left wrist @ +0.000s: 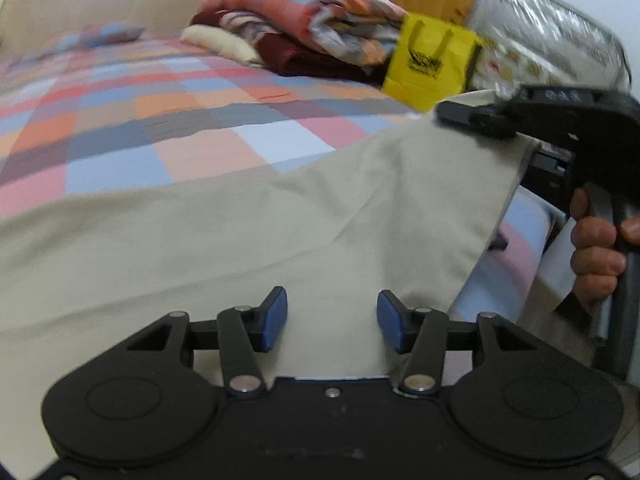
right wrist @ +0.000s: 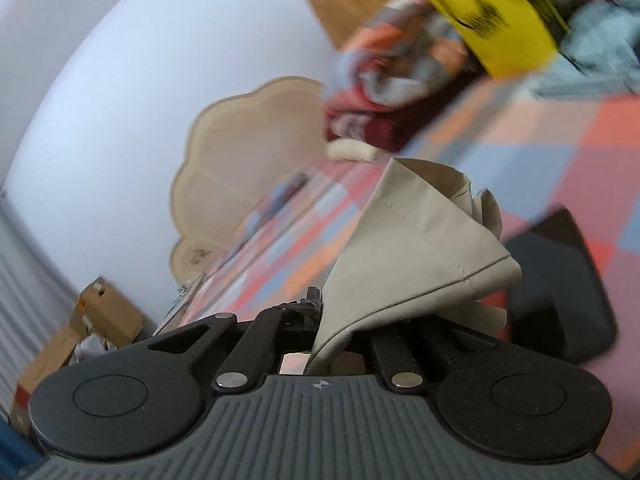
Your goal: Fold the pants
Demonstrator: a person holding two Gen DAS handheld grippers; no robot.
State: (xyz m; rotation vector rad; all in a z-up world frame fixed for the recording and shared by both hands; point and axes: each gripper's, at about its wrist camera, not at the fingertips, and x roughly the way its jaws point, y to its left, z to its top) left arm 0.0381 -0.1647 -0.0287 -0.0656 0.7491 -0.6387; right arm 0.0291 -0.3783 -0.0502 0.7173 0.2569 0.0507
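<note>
Left hand-held gripper point(left wrist: 332, 320) gapes over beige pants point(left wrist: 240, 232).

Matte black left gripper point(left wrist: 332, 318) carries blue fingertip pads point(left wrist: 275, 316) and silver pivot screws; the right gripper point(right wrist: 320, 320) has a ribbed grey housing.
</note>
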